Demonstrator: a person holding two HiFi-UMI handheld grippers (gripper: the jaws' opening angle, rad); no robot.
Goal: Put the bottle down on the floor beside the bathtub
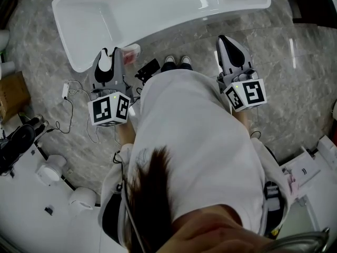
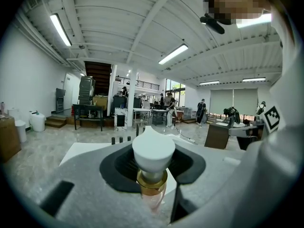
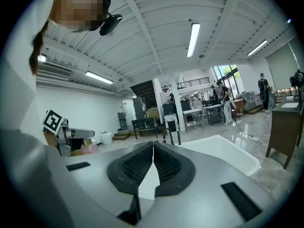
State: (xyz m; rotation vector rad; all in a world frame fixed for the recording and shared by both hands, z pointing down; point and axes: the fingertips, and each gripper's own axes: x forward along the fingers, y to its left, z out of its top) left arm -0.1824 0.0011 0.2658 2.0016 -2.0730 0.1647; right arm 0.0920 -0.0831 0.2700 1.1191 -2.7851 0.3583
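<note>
A small bottle (image 2: 153,158) with a white cap, gold collar and pinkish body stands cap-up between the dark pads of my left gripper (image 2: 153,148), which is shut on it near the neck. In the head view the left gripper (image 1: 109,57) hovers over the floor just before the white bathtub (image 1: 158,9). I cannot make the bottle out there. My right gripper (image 1: 227,42) is held at the same height on the other side of the person, also near the tub's front rim. Its jaws (image 3: 152,148) are shut with nothing between them.
Grey marble floor (image 1: 274,73) runs along the tub. White cables (image 1: 79,107), a black device (image 1: 149,69) and a pink-white item (image 1: 131,50) lie by the left gripper. The person's shoes (image 1: 176,61) stand between the grippers. A cardboard box (image 1: 13,91) sits far left.
</note>
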